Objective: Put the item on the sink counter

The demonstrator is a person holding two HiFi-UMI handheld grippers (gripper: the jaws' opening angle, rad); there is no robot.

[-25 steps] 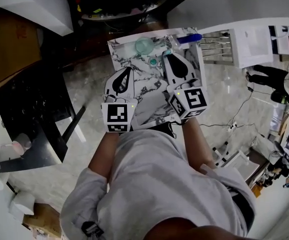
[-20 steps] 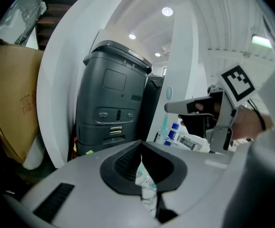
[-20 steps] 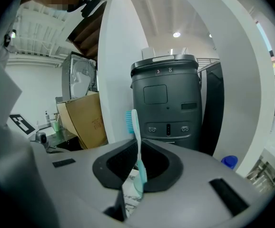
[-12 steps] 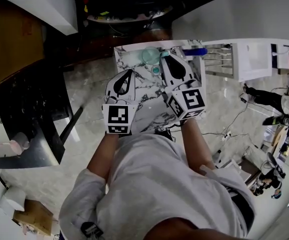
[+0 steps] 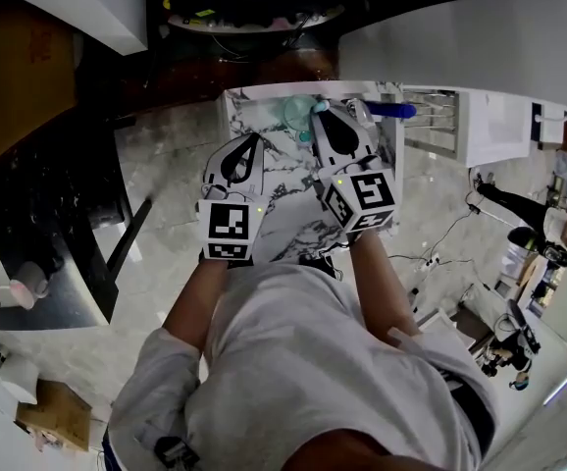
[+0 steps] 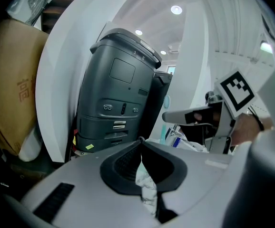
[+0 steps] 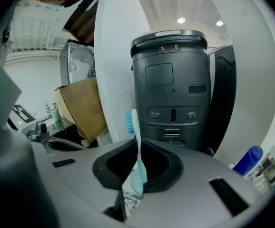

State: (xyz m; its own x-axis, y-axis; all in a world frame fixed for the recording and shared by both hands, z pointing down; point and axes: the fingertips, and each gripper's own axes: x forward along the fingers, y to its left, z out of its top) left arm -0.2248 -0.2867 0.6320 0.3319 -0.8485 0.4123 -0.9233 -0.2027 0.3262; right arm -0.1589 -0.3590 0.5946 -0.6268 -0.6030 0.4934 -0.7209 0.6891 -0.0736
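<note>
One toothbrush (image 7: 137, 160), not yet set down, is clamped in the right gripper (image 7: 138, 144) above the marble surface (image 5: 298, 224); the left gripper (image 6: 141, 144) has its jaws closed, empty.

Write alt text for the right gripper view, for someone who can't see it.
The right gripper is shut on a light blue toothbrush, held upright with bristles at the top facing left. Behind stands a dark grey machine, with a cardboard box to its left and a blue bottle at lower right.
</note>
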